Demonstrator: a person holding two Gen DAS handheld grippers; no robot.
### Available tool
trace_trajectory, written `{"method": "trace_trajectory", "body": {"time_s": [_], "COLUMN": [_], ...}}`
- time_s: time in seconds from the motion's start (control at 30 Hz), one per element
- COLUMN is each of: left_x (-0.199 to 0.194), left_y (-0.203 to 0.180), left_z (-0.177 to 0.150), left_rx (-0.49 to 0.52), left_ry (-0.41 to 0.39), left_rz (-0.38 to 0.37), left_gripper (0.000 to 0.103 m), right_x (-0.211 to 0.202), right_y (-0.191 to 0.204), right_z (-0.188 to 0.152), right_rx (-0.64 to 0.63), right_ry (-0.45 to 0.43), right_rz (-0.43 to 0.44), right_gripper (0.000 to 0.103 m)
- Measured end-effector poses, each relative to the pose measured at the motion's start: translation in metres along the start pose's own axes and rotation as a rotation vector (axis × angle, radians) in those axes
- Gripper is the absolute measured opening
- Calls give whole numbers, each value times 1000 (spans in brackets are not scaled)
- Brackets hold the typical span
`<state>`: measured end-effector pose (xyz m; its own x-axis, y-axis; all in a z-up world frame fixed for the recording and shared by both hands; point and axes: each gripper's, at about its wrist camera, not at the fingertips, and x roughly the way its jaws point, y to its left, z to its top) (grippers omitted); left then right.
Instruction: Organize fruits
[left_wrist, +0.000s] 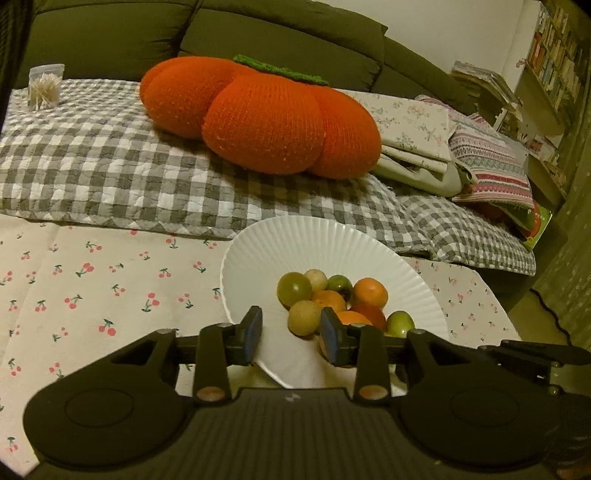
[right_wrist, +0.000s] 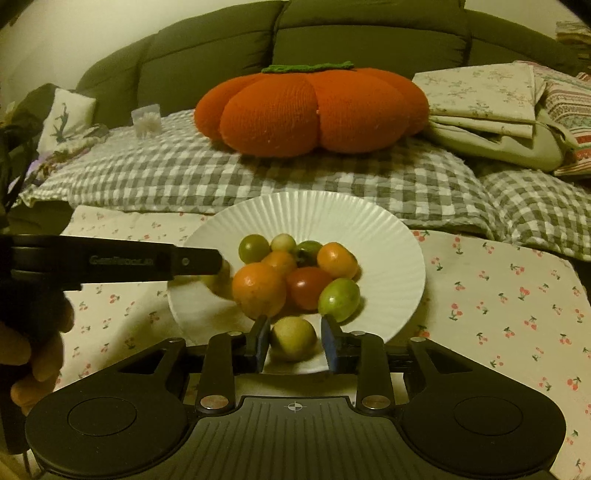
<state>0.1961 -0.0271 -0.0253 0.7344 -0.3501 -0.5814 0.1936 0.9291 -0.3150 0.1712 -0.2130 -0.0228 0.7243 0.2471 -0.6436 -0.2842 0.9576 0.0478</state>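
A white ribbed plate (right_wrist: 388, 236) sits on the cherry-print cloth and holds several small fruits: orange ones (right_wrist: 258, 290), a red one (right_wrist: 308, 288) and green ones (right_wrist: 340, 299). My right gripper (right_wrist: 293, 341) is open at the plate's near edge, with a pale yellow-green fruit (right_wrist: 292, 338) between its fingers; I see no contact with it. My left gripper (left_wrist: 291, 338) is open over the plate (left_wrist: 332, 240), beside a tan fruit (left_wrist: 304, 317) and the fruit pile (left_wrist: 330, 301). Its black body (right_wrist: 110, 260) reaches in from the left in the right wrist view.
A big orange knitted pumpkin cushion (right_wrist: 310, 110) lies on a grey checked blanket (right_wrist: 184, 177) behind the plate. Folded linens (right_wrist: 491, 107) sit at the right, a toothpick jar (left_wrist: 44, 90) at the back left. A dark sofa (right_wrist: 332, 37) stands behind.
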Motion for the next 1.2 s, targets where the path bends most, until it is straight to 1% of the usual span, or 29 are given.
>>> {"method": "trace_trajectory", "body": {"time_s": [0.07, 0.17, 0.37, 0.43, 0.5, 0.63, 0.73, 0.83, 0.87, 0.9, 0.97, 1.03, 1.1, 1.13, 1.2], "left_x": [-4, -14, -45, -56, -66, -86, -99, -114, -118, -122, -129, -138, -145, -149, -155], "left_y": [3, 5, 6, 6, 5, 4, 8, 12, 13, 14, 15, 15, 13, 12, 9], "left_z": [1, 1, 2, 0, -2, -13, -21, -30, -33, -36, -43, -49, -54, -57, -62], "left_rx": [-18, -33, -34, -35, -27, -17, -30, -56, -65, -71, -76, -84, -84, -82, -77], "left_ry": [3, 0, -8, -11, -16, -11, 2, -2, -3, 1, 8, 5, 7, 7, 9], "left_rz": [1, 9, 61, 77, 100, 137, 155, 181, 186, 194, 212, 223, 228, 230, 235], "left_gripper": [34, 34, 34, 36, 40, 42, 44, 50, 56, 59, 59, 60, 64, 65, 72], "right_x": [-2, -5, -13, -17, -22, -36, -50, -63, -68, -73, -81, -89, -95, -98, -104], "right_y": [-2, -5, -9, -7, -4, 9, 16, 21, 24, 26, 31, 35, 39, 42, 47], "right_z": [1, 3, 5, 6, 6, 4, 1, -4, -4, -4, -2, -2, -4, -6, -15], "right_rx": [9, 23, 66, 80, 92, 87, 98, 95, 89, 82, 78, 81, 98, 107, 124], "right_ry": [-6, -14, -12, -15, -17, -27, -34, -39, -40, -46, -63, -83, -88, -87, -80], "right_rz": [0, -9, -8, 6, 20, 31, 31, 25, 17, 7, 1, -3, 3, 1, -8], "right_gripper": [33, 33, 33, 33, 34, 34, 37, 39, 39, 41, 51, 56, 62, 67, 68]}}
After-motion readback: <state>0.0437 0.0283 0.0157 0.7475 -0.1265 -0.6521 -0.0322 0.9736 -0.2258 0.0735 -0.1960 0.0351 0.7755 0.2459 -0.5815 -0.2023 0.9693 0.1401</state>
